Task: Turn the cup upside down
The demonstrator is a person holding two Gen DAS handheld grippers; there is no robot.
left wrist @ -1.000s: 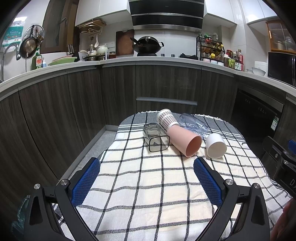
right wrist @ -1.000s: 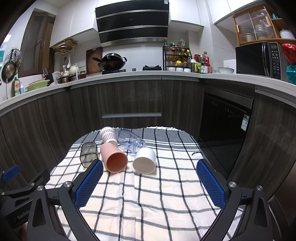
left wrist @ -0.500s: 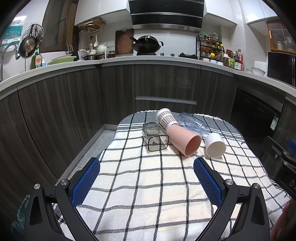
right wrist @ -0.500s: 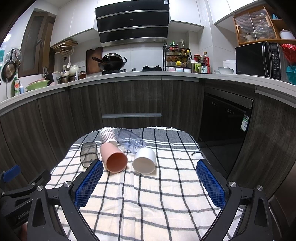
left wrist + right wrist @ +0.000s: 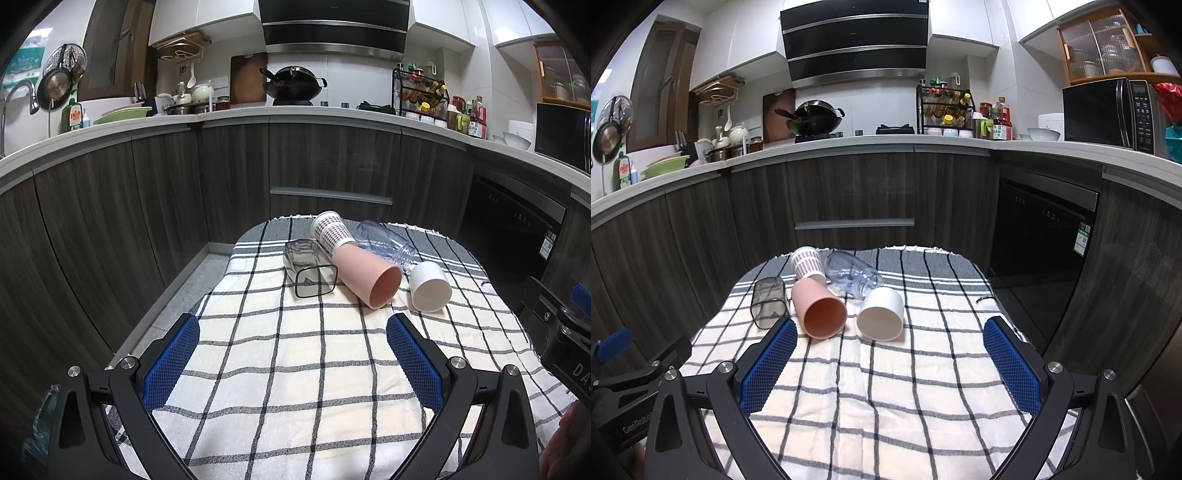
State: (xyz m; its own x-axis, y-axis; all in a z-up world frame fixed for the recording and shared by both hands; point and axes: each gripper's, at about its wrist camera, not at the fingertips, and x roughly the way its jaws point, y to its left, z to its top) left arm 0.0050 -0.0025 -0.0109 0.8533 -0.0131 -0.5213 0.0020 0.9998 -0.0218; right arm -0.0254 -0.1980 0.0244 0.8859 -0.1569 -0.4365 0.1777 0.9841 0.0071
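Note:
Several cups lie on their sides at the far end of a checked cloth (image 5: 295, 369): a pink cup (image 5: 365, 275) (image 5: 818, 308), a white cup (image 5: 430, 286) (image 5: 882, 312), a smoky square glass (image 5: 308, 267) (image 5: 769, 301), a dotted paper cup (image 5: 330, 229) (image 5: 807, 264) and a clear bluish glass (image 5: 386, 243) (image 5: 853, 277). My left gripper (image 5: 291, 328) is open and empty, short of the cups. My right gripper (image 5: 890, 332) is open and empty, just short of the pink and white cups.
The cloth (image 5: 886, 387) covers a small table that ends near dark wood cabinets (image 5: 332, 166). A dishwasher front (image 5: 1041, 236) stands to the right. The right gripper's body shows at the right edge of the left wrist view (image 5: 561, 332).
Both grippers have barely moved; the left view has crept slightly. The cups lie as before.

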